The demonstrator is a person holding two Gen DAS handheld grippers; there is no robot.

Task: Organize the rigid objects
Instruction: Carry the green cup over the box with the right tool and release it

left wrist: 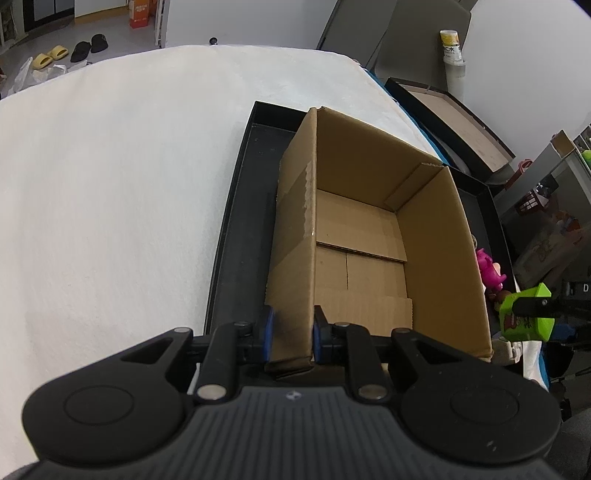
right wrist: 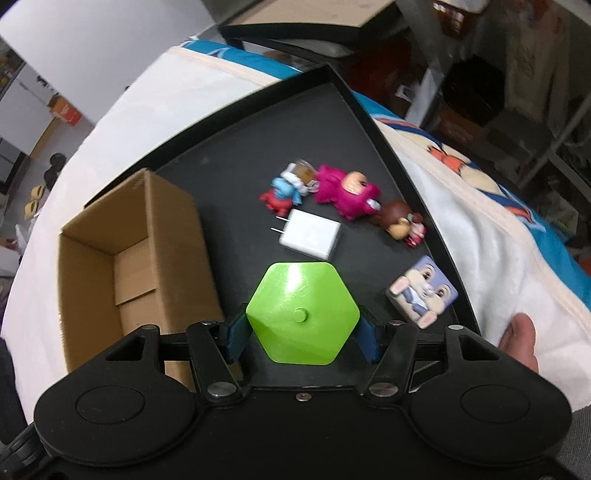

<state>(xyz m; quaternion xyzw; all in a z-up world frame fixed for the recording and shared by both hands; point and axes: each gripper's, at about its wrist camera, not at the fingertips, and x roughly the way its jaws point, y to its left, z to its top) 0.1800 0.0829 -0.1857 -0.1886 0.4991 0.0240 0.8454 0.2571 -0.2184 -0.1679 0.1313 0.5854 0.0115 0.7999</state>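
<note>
Green hexagonal block (right wrist: 302, 314) (glossy, clamped)

- You have yellow slippers (left wrist: 50, 55) and black shoes (left wrist: 89, 46) on floor, far bkgd.
- Orange carton (left wrist: 139, 14) nearby.
- White bottle (left wrist: 451, 55) at right.

The brown cardboard box (left wrist: 369, 236) stood open-topped and empty in the black tray (right wrist: 258, 147), at its left side in the right wrist view, one side flap upright and pinched between blue-padded fingers (left wrist: 267, 328). A bright green hexagonal container (right wrist: 302, 314) hung above the tray floor, clamped at two opposite sides. On the tray floor lay a white charger block (right wrist: 312, 238) with its two prongs toward the box, a magenta figurine (right wrist: 345, 194), a small blue-and-red figurine (right wrist: 282, 194) touching it, a brown-haired doll (right wrist: 400, 223), and a square rabbit-print block (right wrist: 423, 291) near the right rim.
</note>
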